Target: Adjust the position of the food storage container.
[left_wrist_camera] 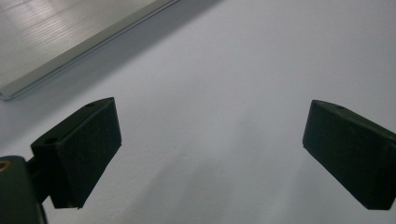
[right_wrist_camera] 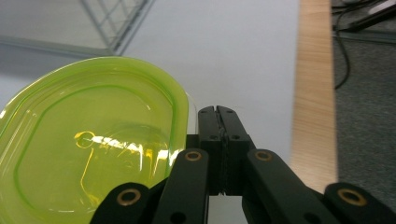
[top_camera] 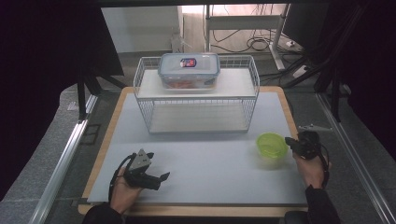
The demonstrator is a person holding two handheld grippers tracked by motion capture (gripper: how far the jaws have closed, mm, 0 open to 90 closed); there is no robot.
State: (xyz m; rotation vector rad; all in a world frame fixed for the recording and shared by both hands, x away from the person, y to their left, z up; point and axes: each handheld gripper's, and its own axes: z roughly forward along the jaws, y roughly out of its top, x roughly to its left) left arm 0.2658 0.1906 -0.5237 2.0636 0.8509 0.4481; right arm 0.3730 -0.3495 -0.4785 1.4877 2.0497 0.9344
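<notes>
Matte grey tabletop (top_camera: 210,154) carries a glossy translucent green bowl (top_camera: 272,144) beside the closed, empty right gripper (top_camera: 290,141); left gripper (top_camera: 163,176) gapes empty.

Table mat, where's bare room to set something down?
The wide middle of the mat, between the wire rack, the left tongs and the green lid, is bare. The right side is crowded: the right tongs sit beside the lid.

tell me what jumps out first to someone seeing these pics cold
The bright green container near the table's right edge stands out, with the right tongs shut just beside it. Behind it, a white wire rack holds a clear lidded food box on its upper shelf. The left tongs rest open near the front left.
</notes>
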